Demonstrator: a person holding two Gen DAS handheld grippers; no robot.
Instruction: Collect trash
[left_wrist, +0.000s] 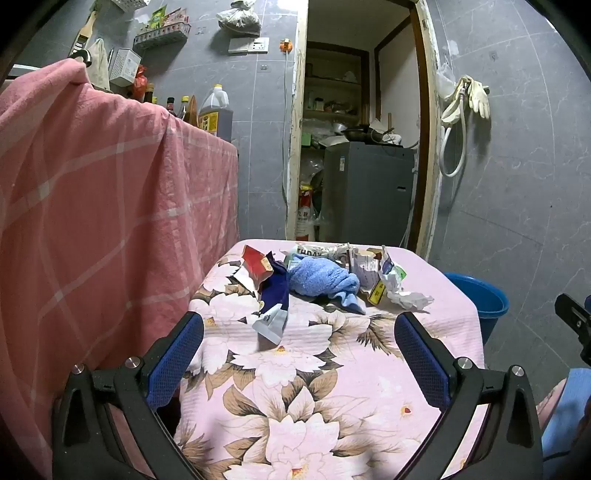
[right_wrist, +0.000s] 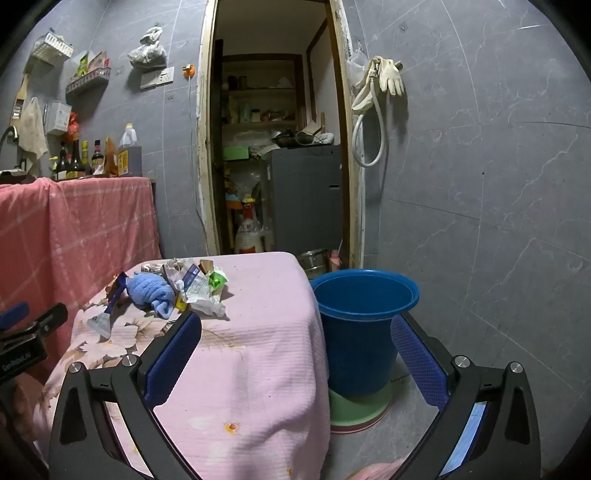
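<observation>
A grey-tiled room is seen, with a floral-covered desk (left_wrist: 332, 369) in the centre. The trash (left_wrist: 332, 273) is heaped at the desk's far end, above and beyond the left gripper (left_wrist: 299, 347), whose fingers are spread wide and empty. The right gripper (right_wrist: 295, 347) is likewise wide, with the trash at its upper left and a blue bucket (right_wrist: 364, 317) between its fingers.

A pink floral cloth (left_wrist: 332, 369) covers the counter; a light-blue towel (left_wrist: 321, 278), blue bucket (right_wrist: 364, 314) and pink checked cloth (left_wrist: 103, 206).
</observation>
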